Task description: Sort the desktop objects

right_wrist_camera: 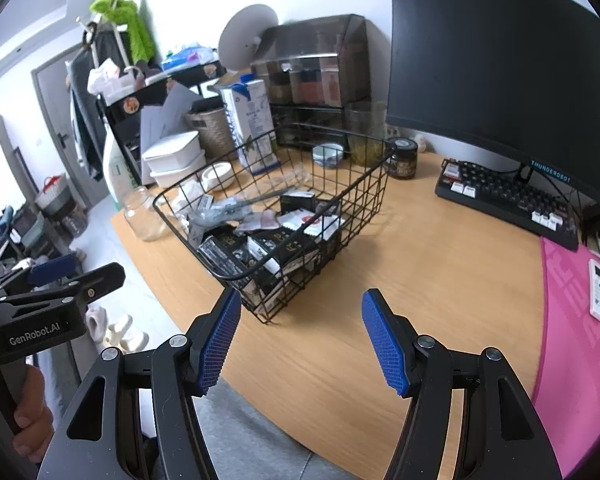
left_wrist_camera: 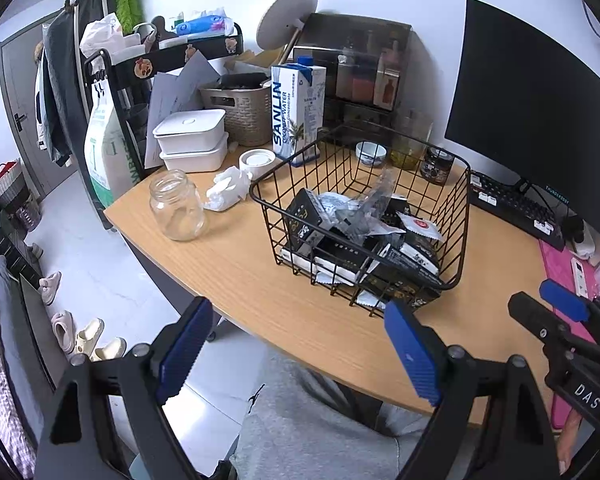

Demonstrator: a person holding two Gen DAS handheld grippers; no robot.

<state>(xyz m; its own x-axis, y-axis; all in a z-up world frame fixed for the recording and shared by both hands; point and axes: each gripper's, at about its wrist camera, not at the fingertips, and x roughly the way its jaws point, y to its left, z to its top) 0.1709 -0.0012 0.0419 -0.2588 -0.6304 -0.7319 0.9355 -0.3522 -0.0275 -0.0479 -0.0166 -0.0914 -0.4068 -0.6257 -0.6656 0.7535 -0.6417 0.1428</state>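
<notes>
**Both grippers idle over the near desk edge, basket already loaded**

Left gripper: jaws wide apart, nothing between the blue pads, hanging over the near edge of the wooden desk. Right gripper: also spread, empty, same edge. Neither touches anything.

Black wire basket sits mid-desk, at 12 o'clock from the right gripper and about 1 o'clock from the left one, close to both. Inside: several black boxes lying flat, white sachets, and crumpled clear plastic wrap on top (wrap sticks up above the pile).

Outside the basket, on the desk:
- empty glass jar, upright, lid off, at 9 o'clock from the basket, well clear of it
- crumpled white tissue between jar and basket
- white round lid just behind the tissue
- tall blue-white carton at 11 o'clock, just behind the basket rim
- two stacked white lidded containers beside a woven bin
- small bowl and dark jar at 12 to 1 o'clock behind the basket

Monitor and keyboard at 2 o'clock; white remote lies on the pink mat at 3 o'clock.
</notes>
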